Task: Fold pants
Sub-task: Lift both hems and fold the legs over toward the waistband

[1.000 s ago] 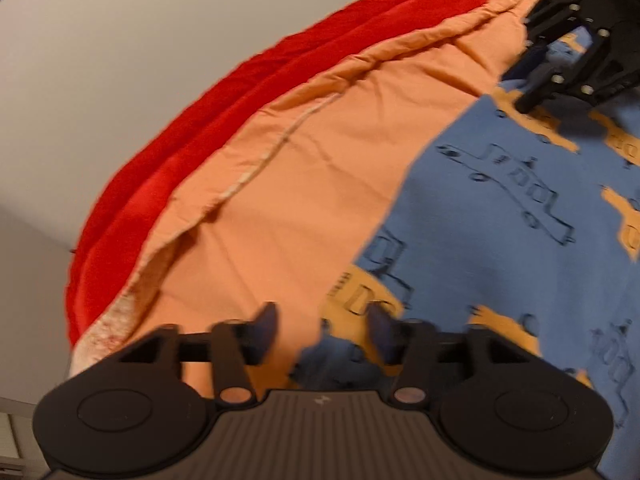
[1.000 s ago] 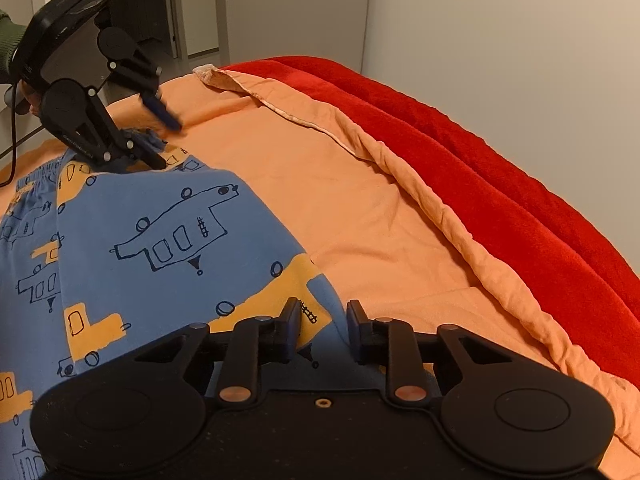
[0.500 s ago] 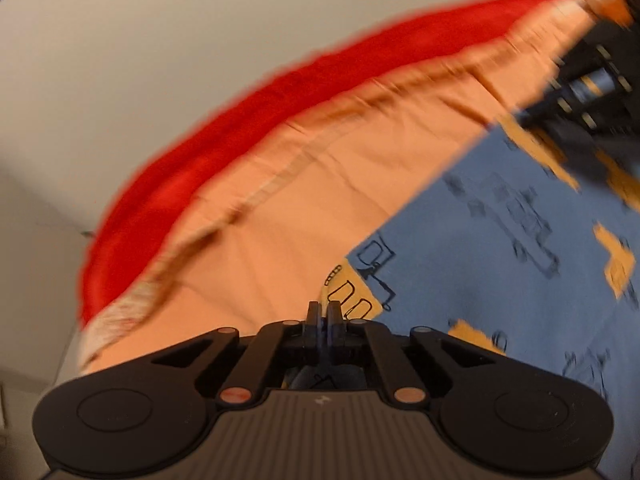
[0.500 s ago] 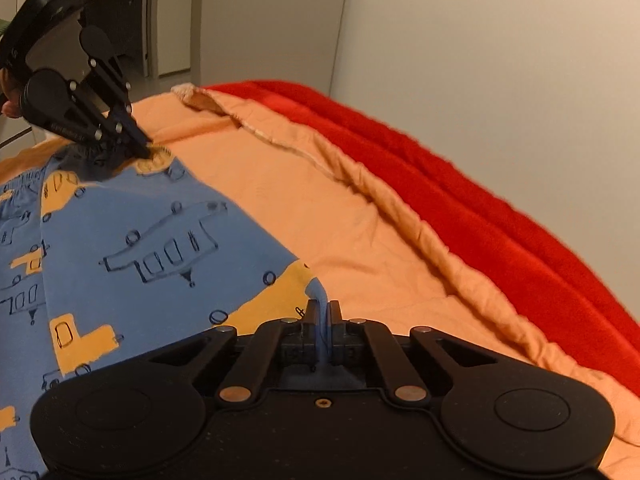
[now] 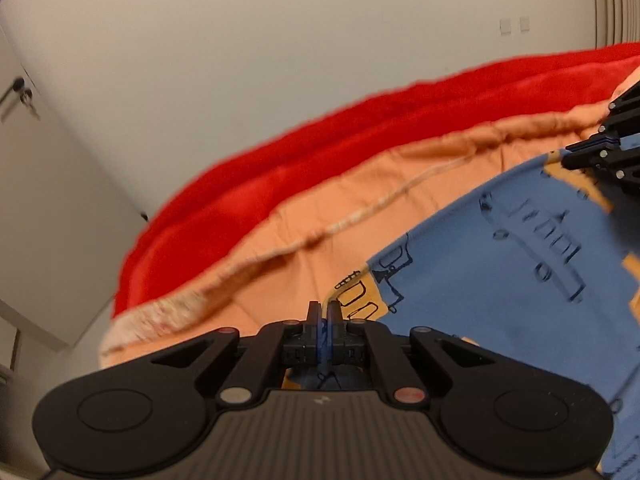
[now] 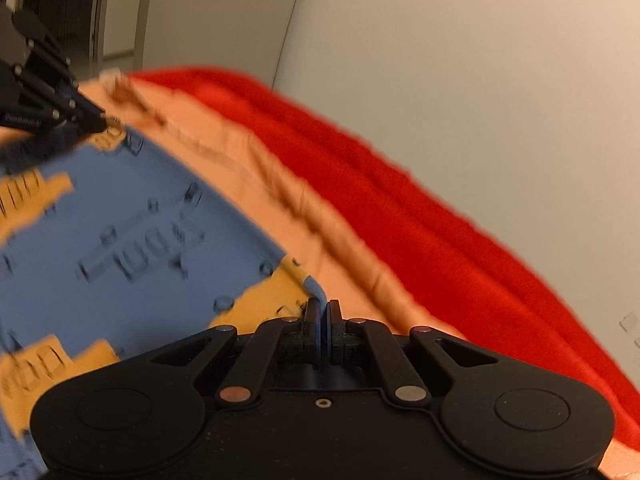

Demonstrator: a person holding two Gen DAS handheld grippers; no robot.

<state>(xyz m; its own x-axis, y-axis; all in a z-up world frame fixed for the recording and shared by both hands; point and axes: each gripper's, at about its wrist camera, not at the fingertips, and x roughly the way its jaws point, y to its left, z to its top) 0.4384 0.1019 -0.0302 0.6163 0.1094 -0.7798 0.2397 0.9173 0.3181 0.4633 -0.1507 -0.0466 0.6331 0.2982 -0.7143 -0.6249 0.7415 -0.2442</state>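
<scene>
Both claws are clamped on the pants right now. My left claw (image 5: 323, 312) has its fingers pressed together with a strip of blue fabric pinched between them, right at a corner of the pants (image 5: 500, 280) where there's a yellow patch with black line drawings. My right claw (image 6: 323, 312) is doing the same thing on another corner, fingers together on a bit of blue hem next to a yellow patch.

The pants (image 6: 132, 240) are blue with yellow vehicle shapes and black doodles, spread out between the two claws over the orange sheet (image 5: 280, 232). From the left wrist view they run off to the right and far side, and I can see the right claw (image 5: 588, 152) at the far right edge gripping them. From the right wrist view they run to the left, with the left claw (image 6: 90, 122) at the far left on the far corner.

Past the orange sheet (image 6: 352, 248) there's a red blanket (image 5: 248, 196) bunched along the white wall (image 5: 280, 60). The right view is pretty blurry, so I can't make out the print details there.
</scene>
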